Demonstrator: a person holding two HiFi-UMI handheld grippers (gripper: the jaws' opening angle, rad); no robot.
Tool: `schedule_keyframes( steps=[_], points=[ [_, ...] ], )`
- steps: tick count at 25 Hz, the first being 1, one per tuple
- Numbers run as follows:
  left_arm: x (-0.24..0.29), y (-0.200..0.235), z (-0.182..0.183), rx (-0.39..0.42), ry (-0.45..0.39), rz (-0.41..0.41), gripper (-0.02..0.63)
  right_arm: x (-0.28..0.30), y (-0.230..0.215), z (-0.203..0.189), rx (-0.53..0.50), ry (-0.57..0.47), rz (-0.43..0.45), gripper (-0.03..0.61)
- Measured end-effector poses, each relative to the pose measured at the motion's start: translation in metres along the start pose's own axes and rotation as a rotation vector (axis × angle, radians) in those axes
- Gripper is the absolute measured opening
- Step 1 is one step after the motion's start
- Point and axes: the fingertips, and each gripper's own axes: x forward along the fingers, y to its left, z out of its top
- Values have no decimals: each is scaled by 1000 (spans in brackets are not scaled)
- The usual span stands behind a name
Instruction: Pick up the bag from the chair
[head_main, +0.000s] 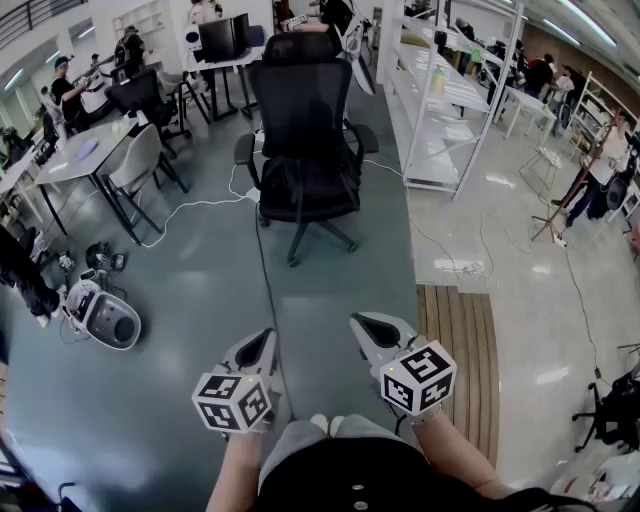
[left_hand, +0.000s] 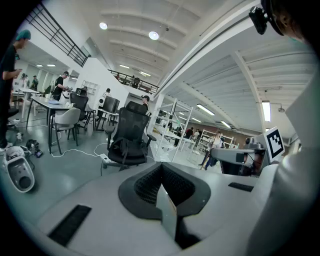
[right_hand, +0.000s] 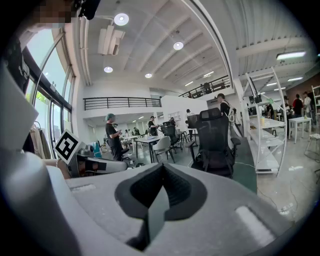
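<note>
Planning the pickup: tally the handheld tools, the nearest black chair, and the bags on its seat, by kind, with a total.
Tools: 2 (left tool, right tool)
Black chair: 1
Bag: 1
Total: 4

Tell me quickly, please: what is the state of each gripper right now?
Left gripper: closed, jaws together, holding nothing.
Right gripper: closed, jaws together, holding nothing.

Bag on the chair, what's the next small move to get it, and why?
Probably a step forward toward the chair. The bag sits on its seat, well beyond reach, while the left claw and right claw are both shut, empty, and held close to the body.
</note>
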Motion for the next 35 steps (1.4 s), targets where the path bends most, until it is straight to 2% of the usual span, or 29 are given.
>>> schedule_keyframes(
  steps=[10, 14, 20, 22, 29, 35],
  points=[
    [5, -6, 3, 2, -34, -34, 17, 0, -7, -9, 16, 11, -35, -3],
    [9, -13, -1, 14, -19, -41, 17, -3, -6, -11, 14, 14, -31, -3],
    [12, -23, -1, -19, -34, -64, 17, -16, -8, 2, 76, -84, -4, -2],
    [14, -26, -3, -24, -39, -59, 17, -21, -6, 0, 78, -81, 20, -2],
    [30, -32, -23, -47, -15, -51, 17, -24, -17, -21, 81, -43, 57, -2],
    [56, -20, -32, -45, 34, -51, 17, -5, -35, -28, 89, -29, 42, -2]
  ],
)
